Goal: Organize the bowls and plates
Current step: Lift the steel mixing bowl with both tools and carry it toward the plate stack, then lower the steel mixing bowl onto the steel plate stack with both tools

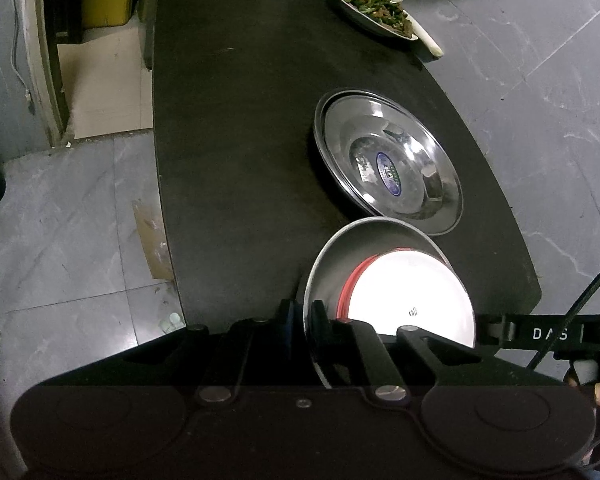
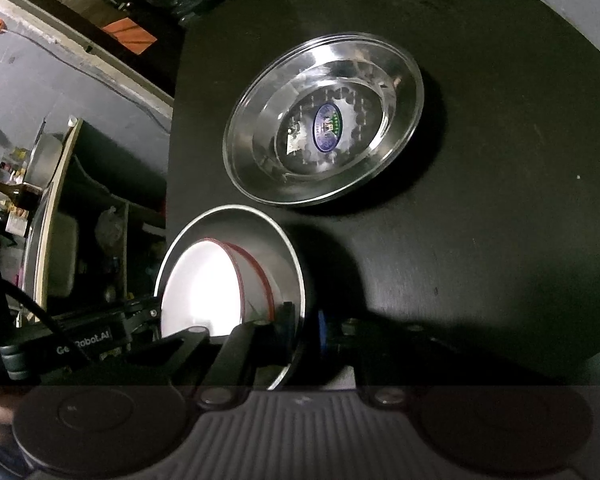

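Note:
A steel bowl [image 1: 340, 264] [image 2: 276, 256] with a white, red-rimmed bowl [image 1: 412, 304] [image 2: 208, 280] nested inside hangs tilted just above the near end of the black table [image 1: 240, 120]. My left gripper [image 1: 305, 320] is shut on the steel bowl's left rim, one finger inside and one outside. On the opposite rim my right gripper [image 2: 304, 320] is shut the same way. Beyond the bowl lies a stack of shallow steel plates [image 1: 388, 160] [image 2: 324, 120] with an oval blue sticker in the top one.
A white dish of cooked greens and meat [image 1: 376, 8] sits at the table's far right corner. Grey tiled floor surrounds the table, with cardboard and a yellow box [image 1: 108, 0] to the left. Shelves with bottles [image 2: 16, 192] stand beside the table.

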Available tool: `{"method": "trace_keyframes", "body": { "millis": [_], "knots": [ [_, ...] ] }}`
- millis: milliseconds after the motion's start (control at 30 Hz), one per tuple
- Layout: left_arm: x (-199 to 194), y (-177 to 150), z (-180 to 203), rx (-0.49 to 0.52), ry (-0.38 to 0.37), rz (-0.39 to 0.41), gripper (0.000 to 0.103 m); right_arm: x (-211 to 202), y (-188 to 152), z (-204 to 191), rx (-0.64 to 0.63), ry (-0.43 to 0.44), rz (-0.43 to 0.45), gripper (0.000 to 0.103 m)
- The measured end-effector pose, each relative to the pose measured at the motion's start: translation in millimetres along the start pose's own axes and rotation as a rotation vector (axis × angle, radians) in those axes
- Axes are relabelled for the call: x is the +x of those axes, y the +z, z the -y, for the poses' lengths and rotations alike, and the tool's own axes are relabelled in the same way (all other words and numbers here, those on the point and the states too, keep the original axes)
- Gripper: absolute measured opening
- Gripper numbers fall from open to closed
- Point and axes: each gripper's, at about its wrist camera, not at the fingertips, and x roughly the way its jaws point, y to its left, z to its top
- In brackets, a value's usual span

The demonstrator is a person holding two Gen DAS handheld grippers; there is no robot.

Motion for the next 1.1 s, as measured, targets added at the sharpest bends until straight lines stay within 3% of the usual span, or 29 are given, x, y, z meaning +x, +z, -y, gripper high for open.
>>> {"method": "trace_keyframes", "body": {
  "millis": [433,1100],
  "knots": [
    [-4,5,9,0.023,0.0,0.001,0.007,-6,-5,4,0.046,0.022,0.025,0.012],
    [-16,25,35,0.044,-0.011,0.069,0.007,-27,6,13,0.076,0.049,0.087,0.012]
  ]
}}
